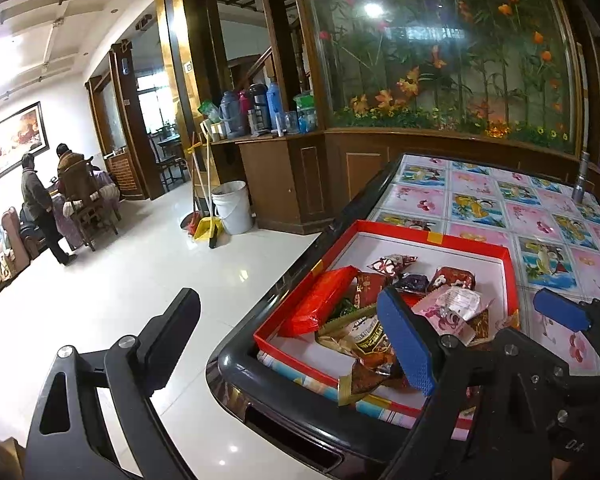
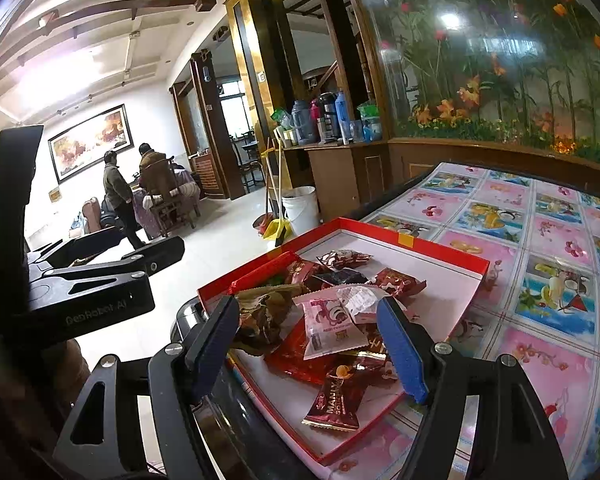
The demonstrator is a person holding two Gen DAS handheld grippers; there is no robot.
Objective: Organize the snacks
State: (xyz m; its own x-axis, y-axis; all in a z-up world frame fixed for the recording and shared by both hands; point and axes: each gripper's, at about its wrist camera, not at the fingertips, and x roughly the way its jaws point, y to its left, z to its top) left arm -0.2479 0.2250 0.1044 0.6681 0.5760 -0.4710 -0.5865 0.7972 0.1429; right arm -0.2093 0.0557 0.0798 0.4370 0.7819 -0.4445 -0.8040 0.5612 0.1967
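Note:
A shallow red box with a white floor sits on the near corner of the table and holds several wrapped snacks. Among them are a long red packet, a pink packet, a brown-gold wrapper and a dark red bar. My left gripper is open wide at the box's near left corner, one finger over the floor, the blue pad over the snacks. My right gripper is open over the pile, the pink packet lying between its fingers, untouched.
The table has a pink and blue flowered cover and a black rim. A silver cylinder stands at its far edge. Beyond it are a white bucket, brooms, a counter with flasks, and two people far left.

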